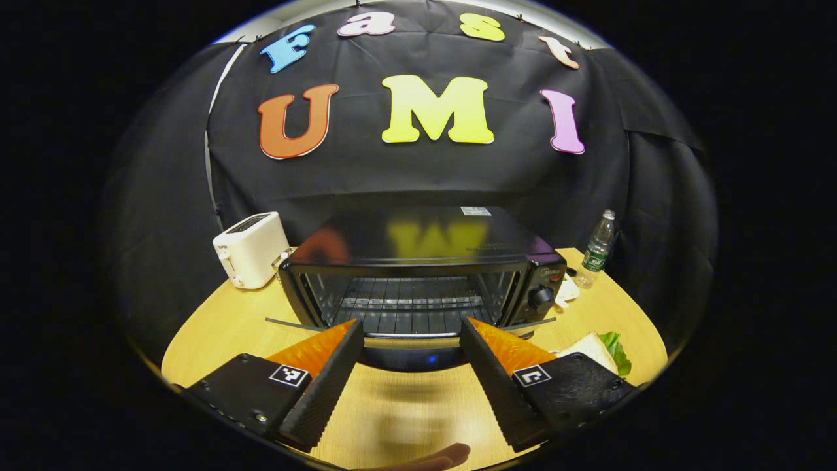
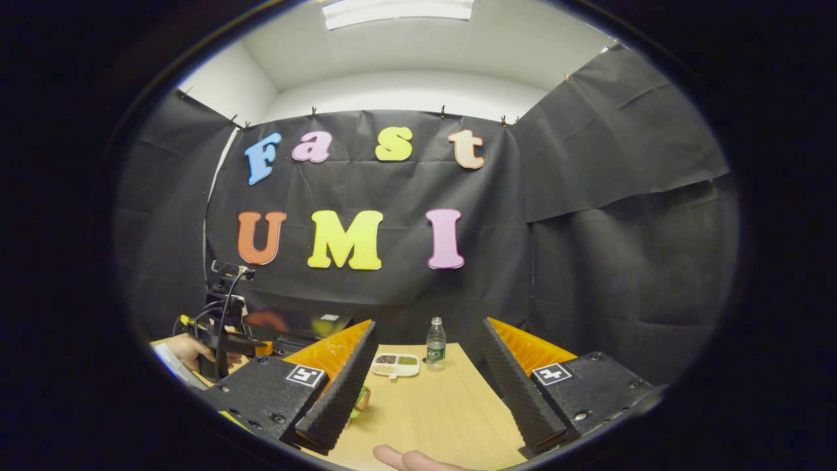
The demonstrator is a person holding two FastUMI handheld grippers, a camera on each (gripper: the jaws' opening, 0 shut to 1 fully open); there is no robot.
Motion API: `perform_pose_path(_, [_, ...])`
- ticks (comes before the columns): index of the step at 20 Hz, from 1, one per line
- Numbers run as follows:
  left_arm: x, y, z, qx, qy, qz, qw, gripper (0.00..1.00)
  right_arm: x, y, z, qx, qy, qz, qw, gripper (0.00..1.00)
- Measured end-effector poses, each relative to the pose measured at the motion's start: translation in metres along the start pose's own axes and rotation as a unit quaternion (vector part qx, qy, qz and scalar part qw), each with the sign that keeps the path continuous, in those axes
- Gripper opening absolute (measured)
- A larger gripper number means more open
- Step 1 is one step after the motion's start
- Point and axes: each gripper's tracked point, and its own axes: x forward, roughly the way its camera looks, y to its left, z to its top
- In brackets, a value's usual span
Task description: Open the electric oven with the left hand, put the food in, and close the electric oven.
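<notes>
The black electric oven stands mid-table, its door swung down flat and the wire rack inside showing. My left gripper is open, its fingers on either side of the door's front edge without pressing on it. A sandwich with lettuce lies on the table right of the oven; in the right gripper view the sandwich peeks out beside the left finger. My right gripper hangs open above the table with nothing between its fingers. The other gripper, held by a hand, shows at the far left by the oven.
A white toaster sits left of the oven. A water bottle stands at the back right, and a small divided dish lies near the bottle. The wooden table has bare surface in front of the oven. A fingertip shows at the bottom edge.
</notes>
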Motion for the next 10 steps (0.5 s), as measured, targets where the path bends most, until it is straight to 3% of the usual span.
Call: perform_pose_path(10, [-0.030, -0.008, -0.079, 0.000, -0.011, -0.006, 1.000, 0.96, -0.011, 0.018, -0.001, -0.026, 0.007, -0.004, 1.000, 1.00])
